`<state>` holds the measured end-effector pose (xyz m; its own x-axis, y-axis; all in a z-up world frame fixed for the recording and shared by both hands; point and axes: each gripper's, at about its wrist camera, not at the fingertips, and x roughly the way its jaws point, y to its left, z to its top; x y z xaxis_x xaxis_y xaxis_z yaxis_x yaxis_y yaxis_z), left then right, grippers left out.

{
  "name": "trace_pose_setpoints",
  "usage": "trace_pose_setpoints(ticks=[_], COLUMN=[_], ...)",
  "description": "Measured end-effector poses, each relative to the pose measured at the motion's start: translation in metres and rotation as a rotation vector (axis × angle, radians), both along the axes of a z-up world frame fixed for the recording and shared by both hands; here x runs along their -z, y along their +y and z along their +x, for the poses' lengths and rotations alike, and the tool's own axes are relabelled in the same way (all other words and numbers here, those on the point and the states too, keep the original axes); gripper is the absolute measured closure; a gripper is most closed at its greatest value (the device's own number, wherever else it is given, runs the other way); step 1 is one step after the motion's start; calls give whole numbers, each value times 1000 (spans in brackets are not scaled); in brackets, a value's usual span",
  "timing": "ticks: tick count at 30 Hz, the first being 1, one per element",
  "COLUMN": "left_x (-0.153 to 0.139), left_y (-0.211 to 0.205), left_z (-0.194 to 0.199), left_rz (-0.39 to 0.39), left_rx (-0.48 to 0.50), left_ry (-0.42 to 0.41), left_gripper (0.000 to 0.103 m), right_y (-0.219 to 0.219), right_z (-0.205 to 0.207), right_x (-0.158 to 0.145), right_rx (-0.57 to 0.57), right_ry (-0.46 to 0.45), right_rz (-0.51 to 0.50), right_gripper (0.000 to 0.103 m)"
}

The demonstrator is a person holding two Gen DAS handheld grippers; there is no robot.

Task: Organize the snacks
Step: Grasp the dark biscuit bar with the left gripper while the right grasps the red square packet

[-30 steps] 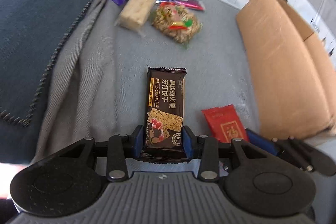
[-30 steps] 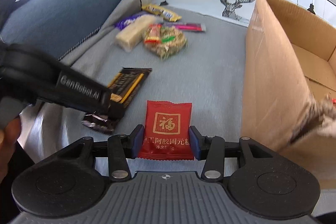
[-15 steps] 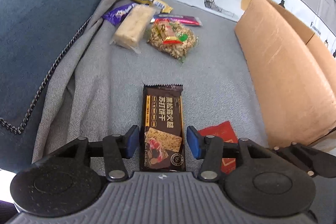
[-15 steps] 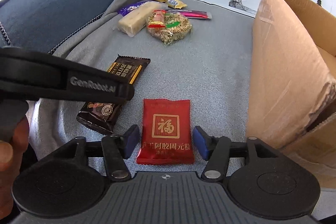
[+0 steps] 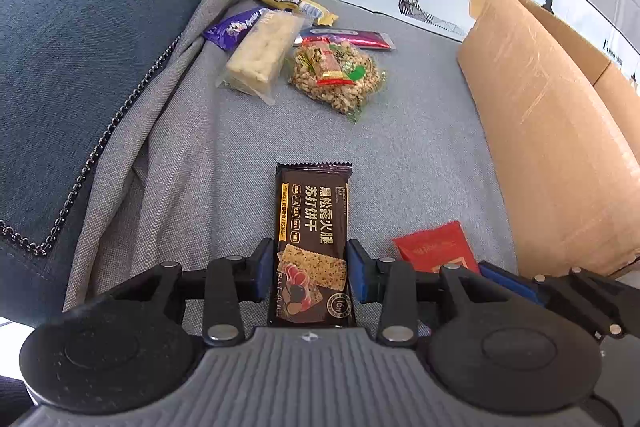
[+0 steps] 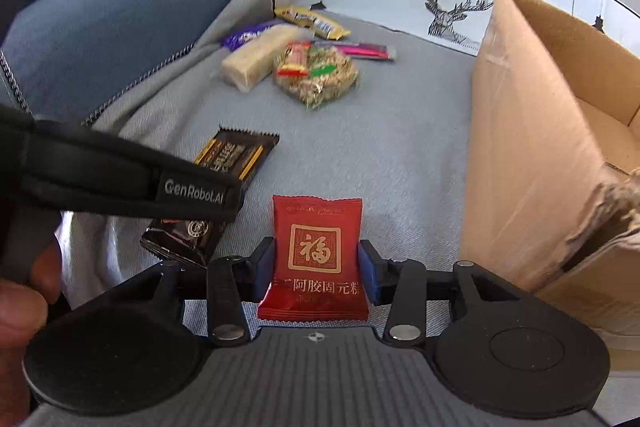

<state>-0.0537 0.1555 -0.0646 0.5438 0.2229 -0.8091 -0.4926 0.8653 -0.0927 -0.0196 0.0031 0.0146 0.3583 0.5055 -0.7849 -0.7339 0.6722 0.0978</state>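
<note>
L gripper (image 5: 311,269) on cracker pack (image 5: 311,227), R gripper (image 6: 317,269) prob pinching red sachet (image 6: 316,255)

A black hand-held gripper (image 6: 120,179) is hiding the middle of the dark brown cracker packet (image 6: 236,155); the tan cardboard box (image 6: 540,131) is running off-frame.

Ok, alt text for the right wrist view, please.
The right tongs grip a red snack packet over a grey sofa seat, beside an open cardboard box. The left tongs hold a dark cracker packet; more snacks lie beyond.
</note>
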Motion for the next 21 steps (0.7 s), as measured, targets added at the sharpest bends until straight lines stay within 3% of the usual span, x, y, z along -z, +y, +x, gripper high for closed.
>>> trace_pose_setpoints(ticks=[21], left_x=[3], left_y=[-4], left_z=[0], left_rz=[18], left_rx=[18], left_ry=[0], left_gripper=[61], right_y=[-3], right_z=[3], right_x=[9], right_rx=[-8], right_ry=[24], right_rz=[-43], right_gripper=[57])
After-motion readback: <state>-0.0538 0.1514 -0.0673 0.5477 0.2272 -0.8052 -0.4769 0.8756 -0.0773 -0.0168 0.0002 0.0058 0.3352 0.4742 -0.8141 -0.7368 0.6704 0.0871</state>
